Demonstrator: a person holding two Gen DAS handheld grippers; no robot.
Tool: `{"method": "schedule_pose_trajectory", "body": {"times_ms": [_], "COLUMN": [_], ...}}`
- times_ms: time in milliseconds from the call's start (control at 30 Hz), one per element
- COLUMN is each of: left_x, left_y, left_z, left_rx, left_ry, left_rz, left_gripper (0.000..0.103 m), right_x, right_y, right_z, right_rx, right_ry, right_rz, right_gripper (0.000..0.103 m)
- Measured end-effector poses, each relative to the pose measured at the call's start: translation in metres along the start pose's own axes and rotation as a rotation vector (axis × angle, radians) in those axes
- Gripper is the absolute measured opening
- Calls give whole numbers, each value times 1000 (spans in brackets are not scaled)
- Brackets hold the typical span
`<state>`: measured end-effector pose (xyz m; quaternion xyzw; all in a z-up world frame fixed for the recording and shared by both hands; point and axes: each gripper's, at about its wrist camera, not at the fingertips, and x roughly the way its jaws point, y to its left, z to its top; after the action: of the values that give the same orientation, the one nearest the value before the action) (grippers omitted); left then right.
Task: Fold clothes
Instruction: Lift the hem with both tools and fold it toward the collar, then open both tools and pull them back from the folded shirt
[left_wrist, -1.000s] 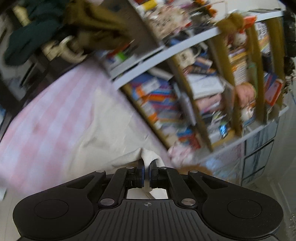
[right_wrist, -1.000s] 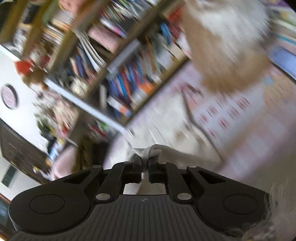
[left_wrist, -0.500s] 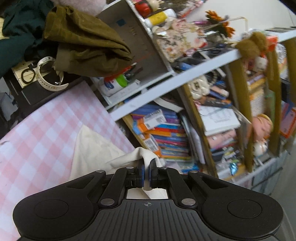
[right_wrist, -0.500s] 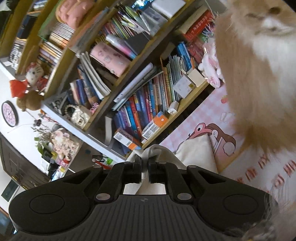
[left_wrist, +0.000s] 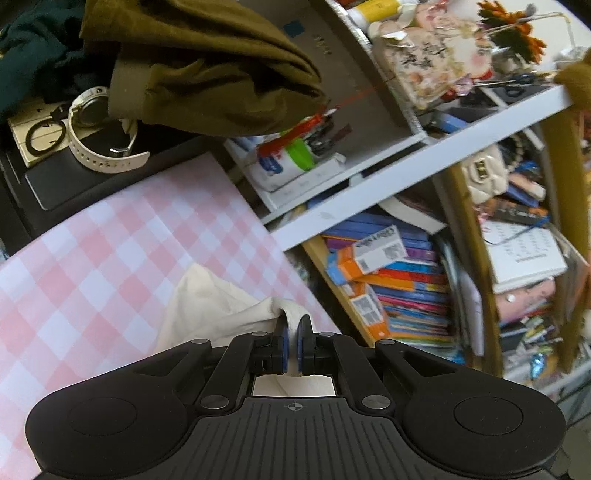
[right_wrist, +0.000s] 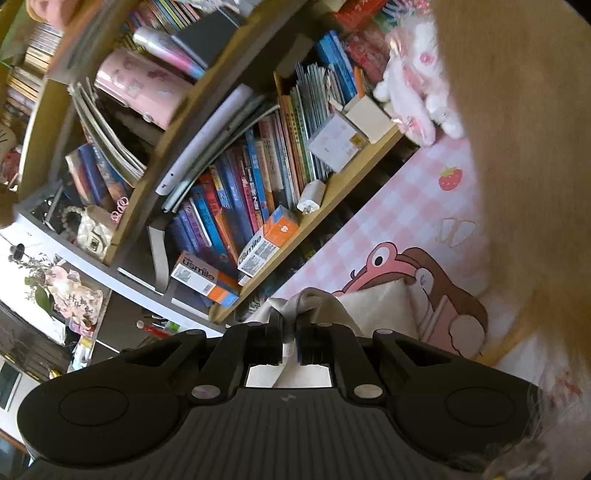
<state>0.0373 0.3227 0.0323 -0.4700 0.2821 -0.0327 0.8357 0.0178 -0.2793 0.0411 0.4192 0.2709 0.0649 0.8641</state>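
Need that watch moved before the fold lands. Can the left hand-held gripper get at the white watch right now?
Probably not: the left hand-held gripper is shut on the cream garment. The white watch lies uncovered beyond the checked cloth.

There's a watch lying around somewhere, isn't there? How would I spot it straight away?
Start from the pink checked cloth and look past its far edge to the black surface under the heap of olive-brown clothing. The watch lies there beside a black ring. Its thick white strap, curled in a loop, is the only white thing there.
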Motion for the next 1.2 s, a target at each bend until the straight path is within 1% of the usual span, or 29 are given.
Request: {"method": "schedule_pose_trajectory", "body": {"times_ms": [67,200,300,400,467,533,600,700,800,867,900,933,967,1000,1033,1067,1100,1200], "left_x": [10,34,57,82,98,109,115,119,121,120,119,117,113,109,103,97,91,74], "left_y": [0,-1,-2,5,13,18,20,19,12,7,4,2,-2,-5,-9,-13,-17,-31], "left_z": [4,10,15,18,17,14,10,6,6,5,5,4,4,3,1,-1,-4,-15], "left_rx": [-2,-4,9,13,20,35,50,66,103,138,154,167,183,202,230,262,294,398], "left_ry": [-6,-15,-17,13,47,72,78,80,92,99,102,102,98,90,75,55,34,-14], "left_rz": [22,66,117,180,245,292,315,332,356,375,382,385,390,399,416,440,463,530], "left_gripper": [3,3,3,3,3,3,3,4,8,10,14,21,26,37,51,58,65,65], "right_x": [13,36,49,65,77,89,99,108,112,114,114,114,113,111,107,103,99,87], "right_y": [-3,-13,-24,-37,-47,-54,-61,-69,-66,-62,-60,-56,-53,-48,-43,-39,-34,-23], "right_z": [6,14,17,18,17,15,13,10,6,5,5,6,6,6,7,7,7,7], "right_rx": [4,24,58,87,91,85,78,75,12,-22,-38,-57,-76,-100,-131,-163,-194,-272], "right_ry": [16,25,21,30,52,77,100,124,133,142,145,146,148,143,131,119,106,70], "right_rz": [4,-32,-57,-93,-126,-163,-197,-221,-250,-259,-262,-262,-263,-263,-275,-287,-300,-343], "right_gripper": [6,6,6,6,6,6,6,6,7,12,15,22,33,39,49,57,58,60]}}
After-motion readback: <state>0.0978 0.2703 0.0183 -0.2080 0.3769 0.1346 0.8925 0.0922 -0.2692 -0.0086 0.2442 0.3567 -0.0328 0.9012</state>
